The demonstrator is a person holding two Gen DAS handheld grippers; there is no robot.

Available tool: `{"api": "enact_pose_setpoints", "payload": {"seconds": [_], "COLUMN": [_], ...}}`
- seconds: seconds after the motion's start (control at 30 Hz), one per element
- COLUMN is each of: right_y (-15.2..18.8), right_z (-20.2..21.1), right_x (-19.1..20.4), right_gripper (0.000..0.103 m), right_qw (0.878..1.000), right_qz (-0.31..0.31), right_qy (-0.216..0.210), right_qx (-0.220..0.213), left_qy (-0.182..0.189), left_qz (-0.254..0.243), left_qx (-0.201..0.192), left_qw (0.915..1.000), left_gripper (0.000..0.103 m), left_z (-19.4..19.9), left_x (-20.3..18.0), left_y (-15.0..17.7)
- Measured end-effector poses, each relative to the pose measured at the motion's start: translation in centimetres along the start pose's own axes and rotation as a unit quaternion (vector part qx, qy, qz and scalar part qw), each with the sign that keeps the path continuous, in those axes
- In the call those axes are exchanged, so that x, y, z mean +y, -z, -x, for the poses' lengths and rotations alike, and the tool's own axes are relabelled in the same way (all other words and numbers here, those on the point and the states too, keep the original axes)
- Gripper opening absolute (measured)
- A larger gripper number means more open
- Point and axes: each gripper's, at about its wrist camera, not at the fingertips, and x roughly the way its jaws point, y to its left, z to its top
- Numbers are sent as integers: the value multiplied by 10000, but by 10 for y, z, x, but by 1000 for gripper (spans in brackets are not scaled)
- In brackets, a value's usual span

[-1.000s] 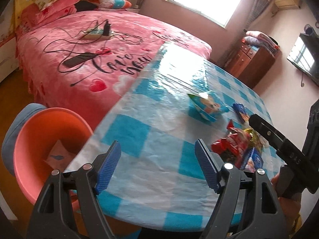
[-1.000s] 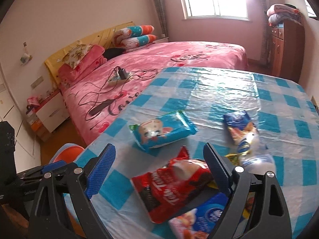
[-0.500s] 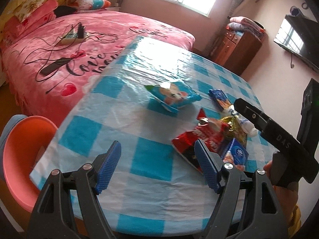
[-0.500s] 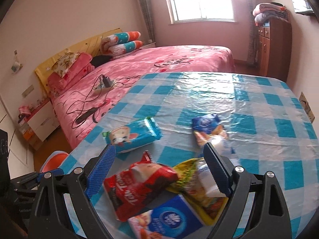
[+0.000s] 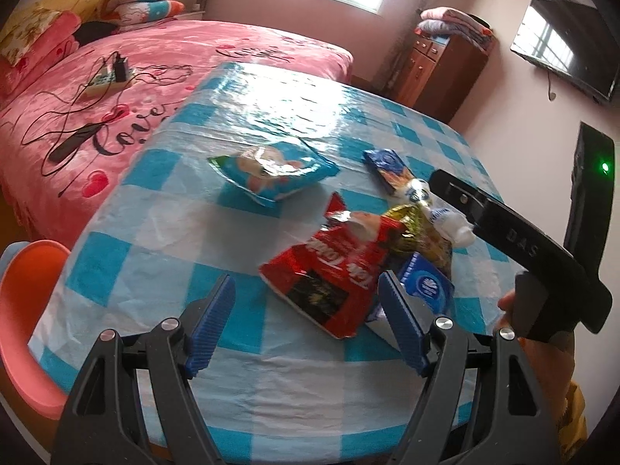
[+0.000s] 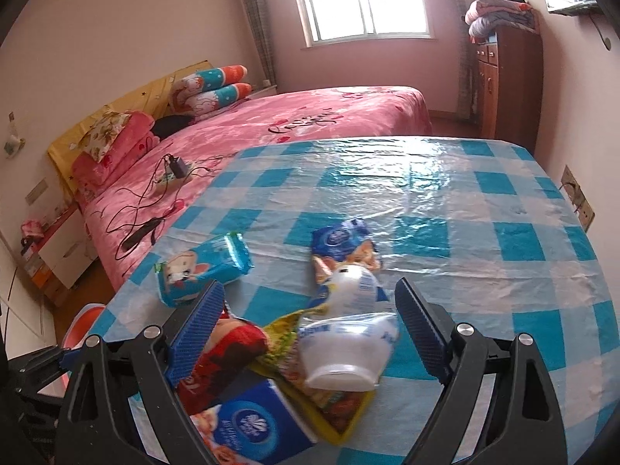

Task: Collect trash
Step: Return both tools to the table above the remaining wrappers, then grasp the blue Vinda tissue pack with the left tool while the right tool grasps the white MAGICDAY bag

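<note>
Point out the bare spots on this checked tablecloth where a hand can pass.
Free: the far half of the tablecloth toward the bed, and the right side beyond the white bottle. Crowded: the near corner, where the red bag, the bottle and the blue packs pile.

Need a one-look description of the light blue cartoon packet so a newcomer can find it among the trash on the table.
Start at the table with the blue-and-white checked cloth beside the pink bed. The trash sits toward its near side; the light blue cartoon packet lies alone on the bed side of the pile. Unlike the overlapping red snack bag and others, it touches nothing and shows a cartoon animal.
</note>
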Motion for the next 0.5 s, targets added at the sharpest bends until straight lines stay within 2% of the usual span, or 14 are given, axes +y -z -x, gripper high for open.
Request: {"api": "enact_pose_setpoints", "payload": {"seconds": [0.3,0.5], "right_y": [0,-3], "right_z": [-5,-9], "right_x": [-29,-65], "right_gripper": [91,91], "right_qw": [9994,9958], "right_qz": [-285,-805], "right_qy": [-43,-293], "right_qx": [186,322], "left_qy": [213,392], "left_qz": [-489,-947], "left_qx": [173,255], "left_qw": [9984,9944], "left_gripper": [77,77], "left_z": [-9,-14], "left_x": [-38,-64], "left_y": [7,12]}}
